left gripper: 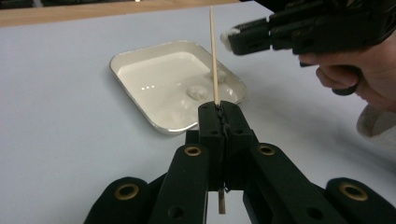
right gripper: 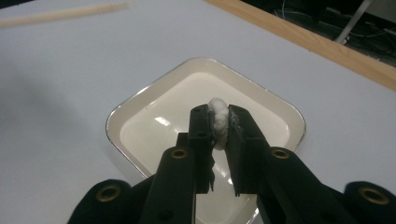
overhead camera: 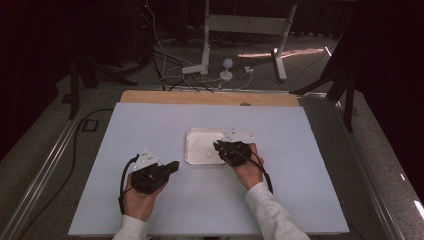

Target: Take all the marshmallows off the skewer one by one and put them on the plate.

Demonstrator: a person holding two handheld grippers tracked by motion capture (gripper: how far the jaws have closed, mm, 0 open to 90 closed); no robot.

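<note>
The right gripper [right gripper: 218,122] pinches a soft white marshmallow [right gripper: 218,121] at frame centre; it squashes easily, while the left gripper [left gripper: 220,112] clamps a thin, brittle wooden skewer [left gripper: 213,56] near its base

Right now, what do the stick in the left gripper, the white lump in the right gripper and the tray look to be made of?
The stick looks like bare pale wood or bamboo: matte, tan, thin and straight. The white lump seems soft and spongy, perhaps marshmallow: it bulges where the jaws squeeze it. The tray looks like white enamelled or glazed metal or ceramic: glossy highlights inside and a shiny silvery rim.
</note>
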